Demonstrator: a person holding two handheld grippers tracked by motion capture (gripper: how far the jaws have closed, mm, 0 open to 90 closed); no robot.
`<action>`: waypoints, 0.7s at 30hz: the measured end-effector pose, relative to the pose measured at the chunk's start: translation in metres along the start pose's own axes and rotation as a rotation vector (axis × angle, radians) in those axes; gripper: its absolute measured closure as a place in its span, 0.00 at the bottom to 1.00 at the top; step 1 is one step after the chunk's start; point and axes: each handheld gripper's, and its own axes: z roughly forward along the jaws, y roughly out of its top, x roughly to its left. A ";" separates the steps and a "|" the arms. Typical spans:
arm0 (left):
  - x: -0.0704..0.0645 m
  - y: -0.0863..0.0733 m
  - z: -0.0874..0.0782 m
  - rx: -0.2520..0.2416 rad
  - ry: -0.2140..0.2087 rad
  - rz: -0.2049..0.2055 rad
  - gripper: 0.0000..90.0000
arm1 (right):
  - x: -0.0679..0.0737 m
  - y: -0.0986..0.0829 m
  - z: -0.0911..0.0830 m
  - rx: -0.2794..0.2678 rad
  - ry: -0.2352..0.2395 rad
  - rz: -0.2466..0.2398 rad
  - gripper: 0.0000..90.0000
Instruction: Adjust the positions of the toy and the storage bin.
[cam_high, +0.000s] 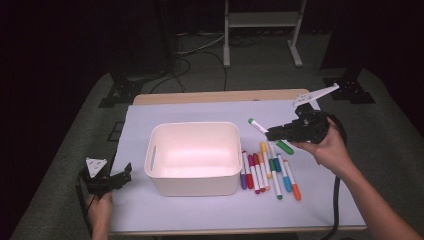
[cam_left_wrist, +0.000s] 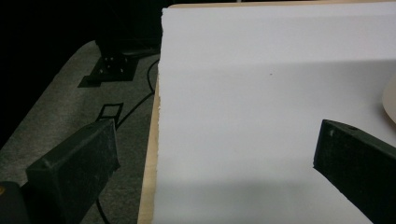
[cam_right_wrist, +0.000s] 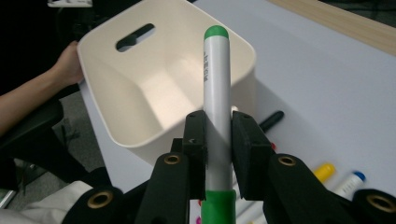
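The right gripper (cam_right_wrist: 218, 135) is clamped on a green marker (cam_right_wrist: 216, 93), its white barrel pinched between the two jaws and its green-tipped end pointing toward the white bin (cam_high: 192, 157). In the high view that marker (cam_high: 260, 128) is held above the table, just right of the bin, over a row of coloured markers (cam_high: 270, 172) lying beside the bin's right wall. The left gripper (cam_high: 122, 175), jaws apart around nothing, sits left of the bin at the edge of the white table cover (cam_left_wrist: 280, 116). Grey carpet (cam_high: 75, 150) surrounds the table; the room behind is dark.

The left gripper (cam_left_wrist: 210, 158) hovers with jaws spread wide over the white sheet (cam_left_wrist: 261, 93) at the bench (cam_left_wrist: 148, 186) edge; the bin (cam_left_wrist: 390, 100) peeks in at right.
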 end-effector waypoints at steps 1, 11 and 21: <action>0.000 0.000 0.000 0.000 0.000 0.001 0.00 | 0.003 0.005 0.002 0.002 0.011 -0.013 0.84; 0.000 0.000 0.000 0.005 -0.005 0.004 0.00 | 0.025 0.043 0.028 0.040 0.141 -0.116 0.84; 0.000 0.000 0.001 0.007 -0.008 0.004 0.00 | 0.043 0.065 0.062 0.109 0.224 -0.208 0.84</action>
